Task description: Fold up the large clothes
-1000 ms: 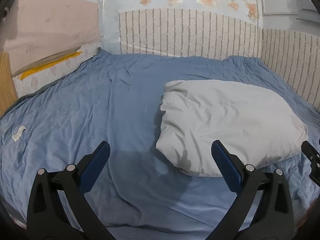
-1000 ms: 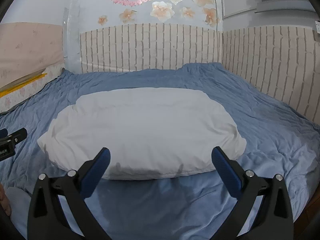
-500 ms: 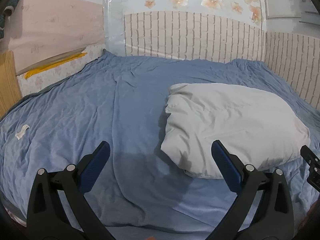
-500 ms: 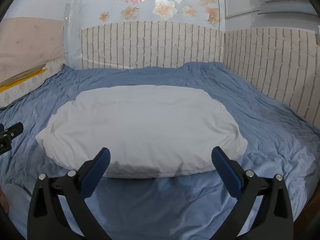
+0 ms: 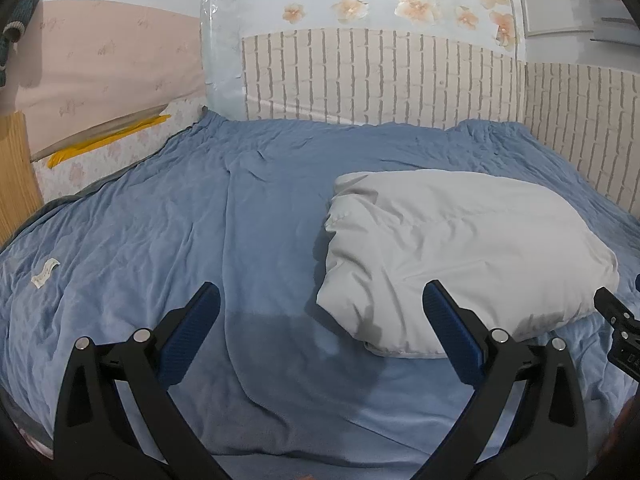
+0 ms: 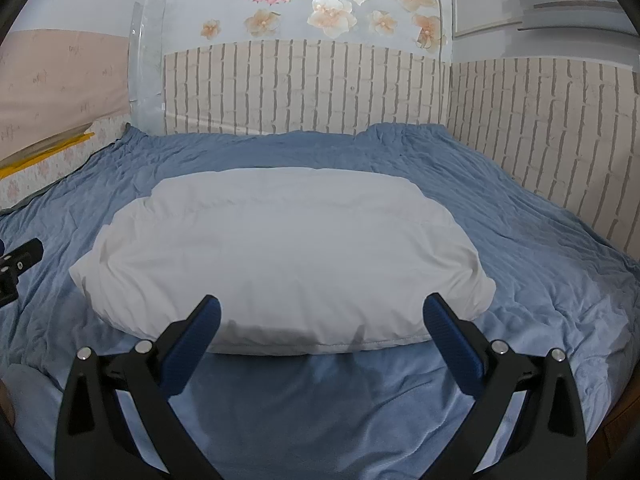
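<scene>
Both of my grippers hang wide open and empty above the near edge of the blue bedspread (image 5: pixel 168 216): my left gripper (image 5: pixel 320 312) over bare spread just left of the folded white padded garment (image 5: pixel 460 256), my right gripper (image 6: pixel 320 320) squarely before that garment's near hem. From the garment, wrinkled blue cloth runs free leftward to a small white tag (image 5: pixel 45 273), while the brick-patterned wall panel (image 6: pixel 540 128) closes in behind it and along its right.
</scene>
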Action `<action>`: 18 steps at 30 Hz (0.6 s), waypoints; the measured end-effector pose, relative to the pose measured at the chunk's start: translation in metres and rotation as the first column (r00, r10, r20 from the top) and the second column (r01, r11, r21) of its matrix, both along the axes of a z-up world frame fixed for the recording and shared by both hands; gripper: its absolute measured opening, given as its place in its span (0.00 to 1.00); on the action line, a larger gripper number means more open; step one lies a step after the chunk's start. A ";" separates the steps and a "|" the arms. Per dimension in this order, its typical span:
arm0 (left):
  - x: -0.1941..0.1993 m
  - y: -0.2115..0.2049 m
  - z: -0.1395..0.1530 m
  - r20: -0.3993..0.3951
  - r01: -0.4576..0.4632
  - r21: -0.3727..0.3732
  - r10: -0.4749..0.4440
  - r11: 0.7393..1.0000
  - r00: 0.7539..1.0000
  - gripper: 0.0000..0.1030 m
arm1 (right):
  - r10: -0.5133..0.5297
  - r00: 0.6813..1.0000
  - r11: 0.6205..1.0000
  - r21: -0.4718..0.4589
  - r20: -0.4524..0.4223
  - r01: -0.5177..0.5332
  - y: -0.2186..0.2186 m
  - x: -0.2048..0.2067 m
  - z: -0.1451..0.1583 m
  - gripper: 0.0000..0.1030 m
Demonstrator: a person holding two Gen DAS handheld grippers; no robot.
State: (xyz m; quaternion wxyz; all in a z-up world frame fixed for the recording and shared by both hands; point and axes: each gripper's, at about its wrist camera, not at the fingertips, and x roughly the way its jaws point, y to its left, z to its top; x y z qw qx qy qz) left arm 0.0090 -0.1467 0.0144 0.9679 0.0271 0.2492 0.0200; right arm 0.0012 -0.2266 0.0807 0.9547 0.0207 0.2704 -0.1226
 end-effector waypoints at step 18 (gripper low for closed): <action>0.000 0.000 0.000 -0.007 0.008 0.001 -0.008 1.000 1.000 0.97 | 0.003 1.000 1.000 0.000 -0.003 -0.003 -0.003 0.000 0.001 0.98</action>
